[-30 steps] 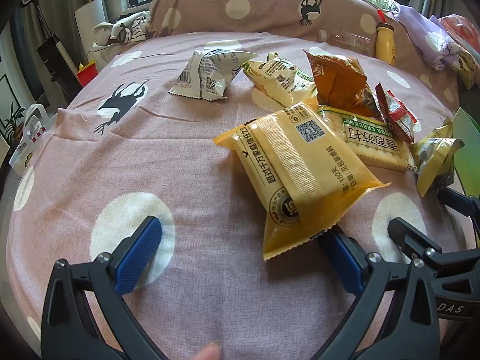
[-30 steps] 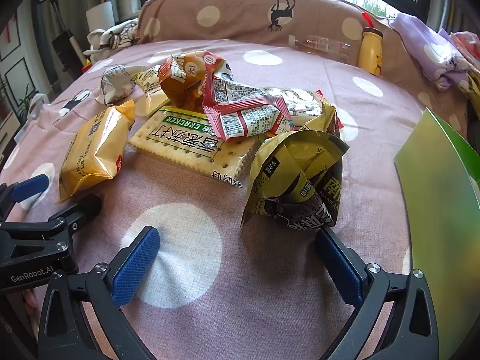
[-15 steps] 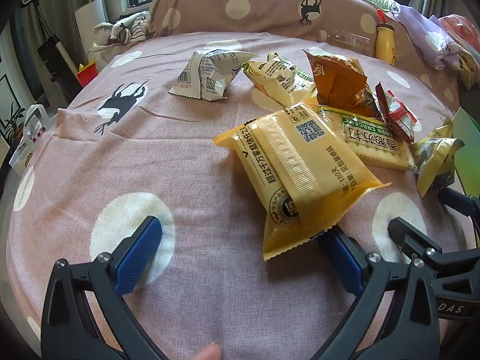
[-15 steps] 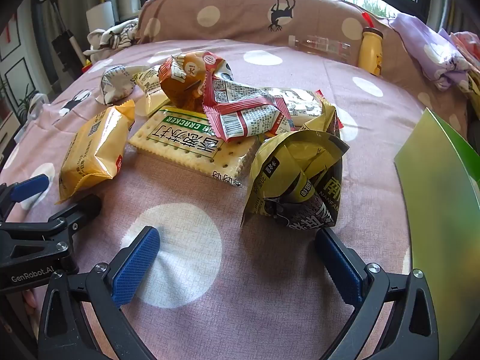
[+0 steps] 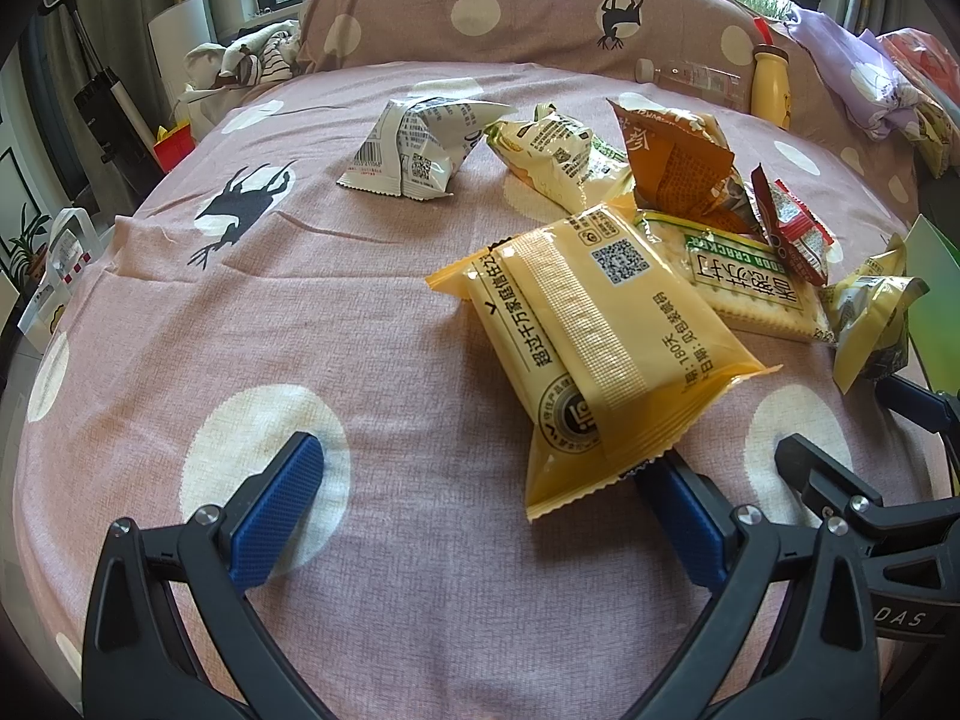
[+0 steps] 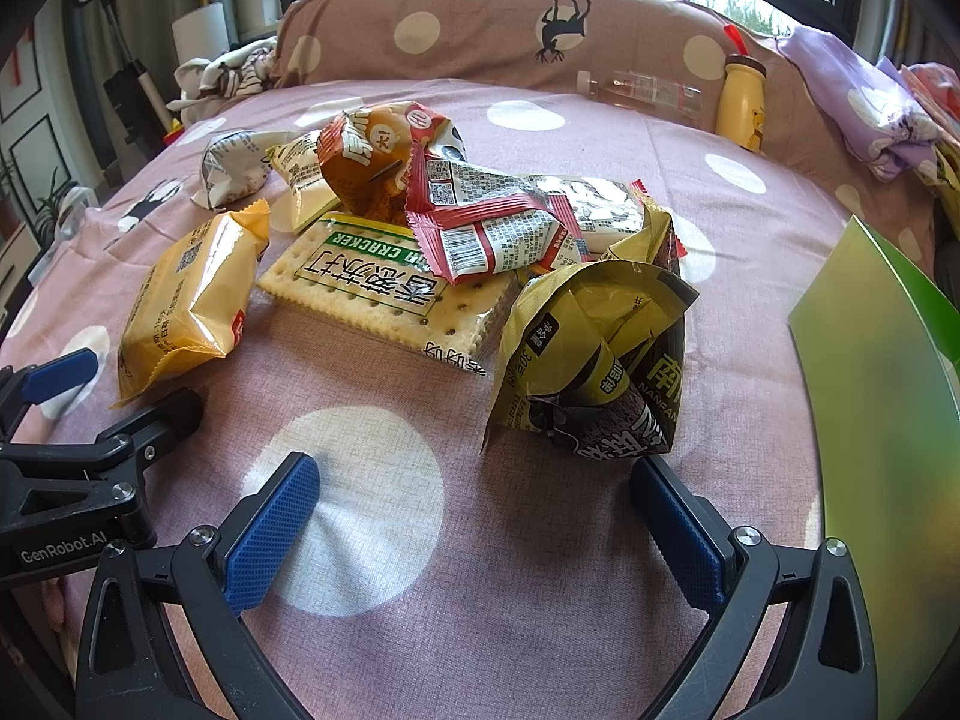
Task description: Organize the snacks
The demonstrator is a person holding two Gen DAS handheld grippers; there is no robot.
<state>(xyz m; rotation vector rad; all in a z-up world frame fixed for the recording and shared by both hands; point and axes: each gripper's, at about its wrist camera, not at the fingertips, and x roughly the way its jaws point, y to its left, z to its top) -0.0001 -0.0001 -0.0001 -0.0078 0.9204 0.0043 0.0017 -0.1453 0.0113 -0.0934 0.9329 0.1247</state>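
Observation:
Snack packets lie heaped on a pink spotted bed cover. A yellow biscuit pack (image 5: 594, 348) (image 6: 186, 300) lies just ahead of my left gripper (image 5: 480, 504), which is open; its lower corner overlaps the right finger. Behind the pack lie a soda cracker pack (image 5: 750, 282) (image 6: 384, 288), an orange-brown bag (image 5: 678, 162) (image 6: 372, 156), a red and white packet (image 6: 492, 222), a pale yellow bag (image 5: 558, 156) and a white packet (image 5: 420, 147). My right gripper (image 6: 474, 516) is open, with a crumpled olive-gold bag (image 6: 594, 360) just beyond its right finger.
A green box or board (image 6: 888, 408) stands at the right edge. At the back, against the pillow bolster (image 6: 480, 24), lie a clear bottle (image 6: 642, 90) and a yellow bottle (image 6: 741, 102). Lilac bedding (image 6: 864, 102) is piled at the far right. The bed's left edge drops to the floor.

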